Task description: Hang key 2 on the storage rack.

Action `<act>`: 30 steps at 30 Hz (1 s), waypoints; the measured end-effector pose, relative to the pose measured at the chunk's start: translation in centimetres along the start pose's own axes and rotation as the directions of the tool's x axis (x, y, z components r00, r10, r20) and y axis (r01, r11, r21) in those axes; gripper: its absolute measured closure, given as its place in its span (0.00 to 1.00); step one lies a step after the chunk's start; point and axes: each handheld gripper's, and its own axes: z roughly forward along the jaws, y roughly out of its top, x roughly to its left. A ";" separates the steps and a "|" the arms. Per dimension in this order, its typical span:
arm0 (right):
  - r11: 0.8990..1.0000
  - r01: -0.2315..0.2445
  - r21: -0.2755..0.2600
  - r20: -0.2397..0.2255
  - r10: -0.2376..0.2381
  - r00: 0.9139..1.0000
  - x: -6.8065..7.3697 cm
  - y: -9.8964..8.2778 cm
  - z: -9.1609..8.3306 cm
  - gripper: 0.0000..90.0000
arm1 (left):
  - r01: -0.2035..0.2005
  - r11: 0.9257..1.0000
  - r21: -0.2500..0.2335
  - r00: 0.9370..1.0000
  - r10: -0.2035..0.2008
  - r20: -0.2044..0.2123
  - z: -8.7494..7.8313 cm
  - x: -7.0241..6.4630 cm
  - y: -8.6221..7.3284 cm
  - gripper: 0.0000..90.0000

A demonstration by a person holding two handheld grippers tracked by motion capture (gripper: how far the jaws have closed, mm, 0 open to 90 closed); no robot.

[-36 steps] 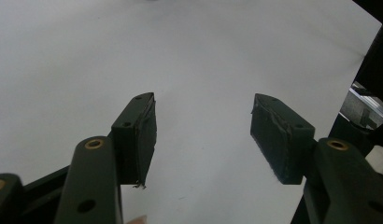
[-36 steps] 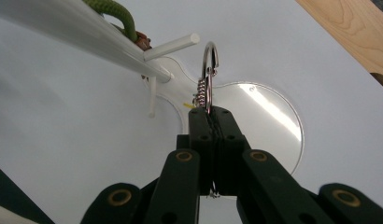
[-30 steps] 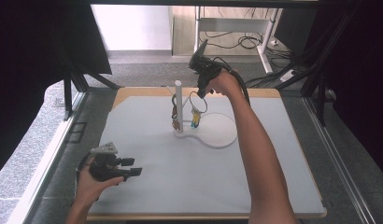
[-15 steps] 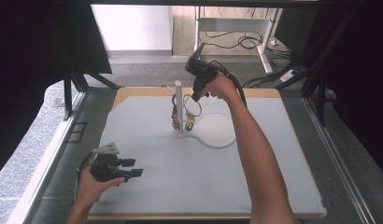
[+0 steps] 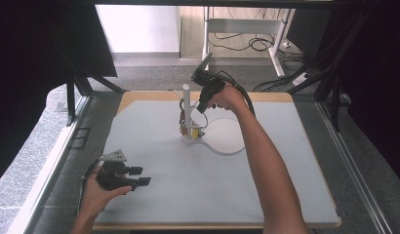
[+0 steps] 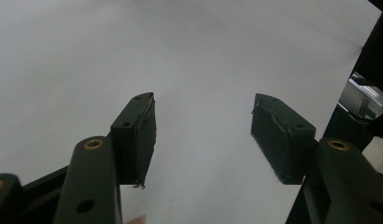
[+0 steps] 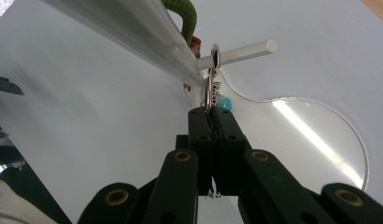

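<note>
High view: right gripper [image 5: 202,108] up at the far middle of the white table mat [image 5: 266,195], beside the upright clear acrylic post [image 5: 187,109] of a stand with a round transparent base [image 5: 227,141], small coloured trinkets [image 5: 192,130] hanging at the foot; left gripper [image 5: 138,176] low at the near left corner, jaws spread, nothing between. Left gripper view: dark pads [image 6: 138,135] wide apart over bare white mat. Right gripper view: jaws pinched tight on a thin silver metal ring [image 7: 211,84] threaded over the clear horizontal peg [image 7: 241,52], green loop [image 7: 182,16] higher on the post.
</note>
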 end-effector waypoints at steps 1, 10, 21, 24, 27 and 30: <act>1.000 -0.001 -0.003 -0.004 0.001 1.000 0.0 -0.1 0.1 0.97 | 0.000 1.000 0.000 1.000 0.000 0.001 0.0 0.0 0.0 0.45; 1.000 0.008 -0.020 -0.039 -0.009 0.999 0.1 -0.2 0.6 0.95 | 0.006 1.000 0.011 1.000 -0.006 -0.001 0.3 0.2 -0.1 0.45; 0.998 0.018 -0.058 -0.035 -0.020 0.999 0.1 -1.8 -0.8 0.79 | 0.006 1.000 0.029 1.000 -0.006 -0.003 0.7 0.2 -0.2 0.45; 0.997 0.025 -0.070 -0.030 -0.027 0.999 0.2 -2.5 -1.1 0.74 | 0.004 0.999 0.035 1.000 -0.004 -0.005 0.9 0.2 -0.2 0.45; 0.996 0.024 -0.081 -0.033 -0.027 0.999 0.2 -3.3 -1.3 0.72 | 0.003 0.999 0.035 1.000 -0.003 -0.008 0.9 0.2 -0.1 0.45; 0.996 0.033 -0.085 -0.030 -0.036 0.999 0.4 -4.2 -1.5 0.70 | 0.005 1.000 0.029 1.000 -0.004 -0.008 0.9 0.2 0.0 0.45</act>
